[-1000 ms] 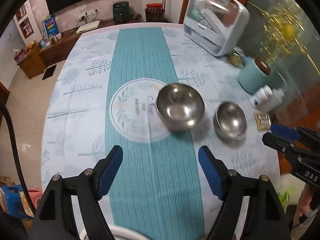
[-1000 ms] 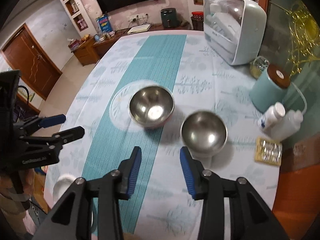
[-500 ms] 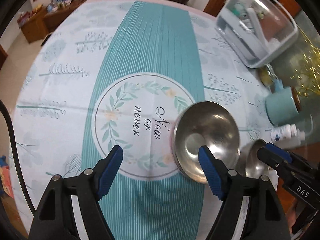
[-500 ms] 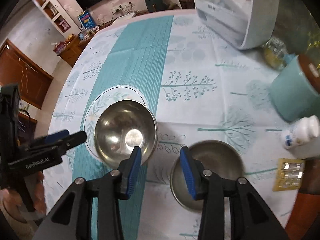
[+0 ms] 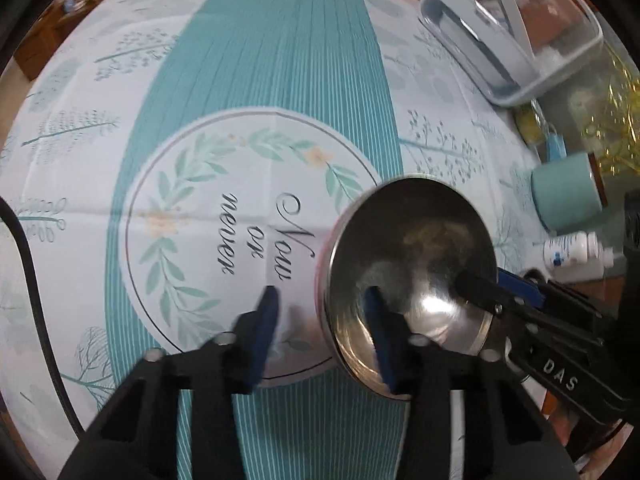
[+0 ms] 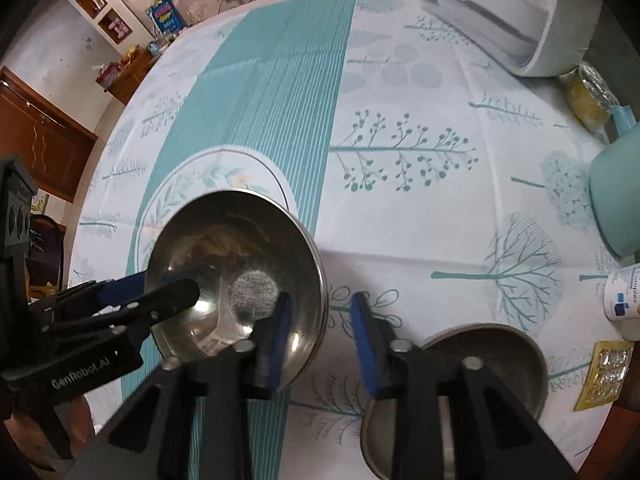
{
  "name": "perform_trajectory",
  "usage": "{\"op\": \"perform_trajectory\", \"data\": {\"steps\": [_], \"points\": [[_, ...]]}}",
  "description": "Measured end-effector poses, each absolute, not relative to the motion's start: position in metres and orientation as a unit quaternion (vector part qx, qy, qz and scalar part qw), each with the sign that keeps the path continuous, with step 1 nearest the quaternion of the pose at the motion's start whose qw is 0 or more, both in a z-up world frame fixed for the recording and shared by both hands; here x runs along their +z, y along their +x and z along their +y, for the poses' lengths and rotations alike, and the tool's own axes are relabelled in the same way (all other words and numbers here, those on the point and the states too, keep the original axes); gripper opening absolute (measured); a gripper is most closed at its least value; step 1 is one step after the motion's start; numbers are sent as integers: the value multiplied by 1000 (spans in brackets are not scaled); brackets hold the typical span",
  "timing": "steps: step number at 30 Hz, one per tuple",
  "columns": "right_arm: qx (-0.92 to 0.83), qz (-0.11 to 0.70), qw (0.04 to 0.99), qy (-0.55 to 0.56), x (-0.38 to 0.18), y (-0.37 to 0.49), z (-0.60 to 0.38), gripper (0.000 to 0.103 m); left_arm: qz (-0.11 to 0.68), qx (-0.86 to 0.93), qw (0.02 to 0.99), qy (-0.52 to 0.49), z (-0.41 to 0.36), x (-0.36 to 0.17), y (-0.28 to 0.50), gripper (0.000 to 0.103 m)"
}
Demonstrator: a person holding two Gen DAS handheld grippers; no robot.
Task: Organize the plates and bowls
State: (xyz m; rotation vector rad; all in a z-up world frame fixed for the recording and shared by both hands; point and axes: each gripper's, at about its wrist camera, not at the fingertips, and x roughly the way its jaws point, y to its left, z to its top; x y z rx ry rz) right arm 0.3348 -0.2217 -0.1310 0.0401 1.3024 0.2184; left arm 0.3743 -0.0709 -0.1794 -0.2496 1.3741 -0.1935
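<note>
A large steel bowl (image 5: 412, 248) sits on the tablecloth by the printed circle; it also shows in the right wrist view (image 6: 240, 268). My left gripper (image 5: 322, 334) is open, its right finger inside the bowl and its left finger outside, straddling the near-left rim. My right gripper (image 6: 318, 338) is open and straddles the bowl's other rim, left finger inside. A smaller steel bowl (image 6: 480, 364) sits on the table under my right gripper's right finger, partly hidden.
A white dish rack (image 6: 508, 12) stands at the far right of the table. A teal canister (image 5: 566, 196), white bottles (image 5: 572, 248) and a foil blister pack (image 6: 606, 374) lie along the right edge.
Both grippers have dropped lower and closed in on the large bowl, from over the open table to straddling its rim. The left gripper's fingers have narrowed.
</note>
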Motion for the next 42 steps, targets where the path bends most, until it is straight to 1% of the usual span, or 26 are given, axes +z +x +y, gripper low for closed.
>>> {"op": "perform_trajectory", "data": {"steps": [1, 2, 4, 5, 9, 12, 21, 28, 37, 42], "points": [[101, 608, 787, 19, -133, 335, -222, 18, 634, -94, 759, -115, -73, -182, 374, 26], [99, 610, 786, 19, -136, 336, -222, 16, 635, -96, 758, -117, -73, -183, 375, 18], [98, 615, 782, 24, -139, 336, -222, 12, 635, -105, 755, -126, -73, -184, 375, 13], [101, 615, 782, 28, -139, 337, -221, 10, 635, -106, 755, -126, -74, -184, 375, 13], [96, 617, 781, 18, -138, 330, -217, 10, 640, -115, 754, -93, -78, -179, 368, 13], [101, 618, 779, 24, -131, 320, -216, 10, 647, -126, 747, -91, -72, -170, 357, 13], [104, 630, 769, 27, -99, 263, -212, 11, 661, -171, 726, -76, -68, -133, 301, 14], [102, 635, 765, 32, -73, 192, -220, 11, 671, -208, 710, -43, -81, -99, 225, 16], [124, 614, 779, 15, -32, 84, -229, 11, 668, -232, 706, -23, -99, -55, 109, 17], [146, 611, 778, 14, -29, 31, -238, 11, 675, -232, 700, -24, -105, -51, 60, 18]]}}
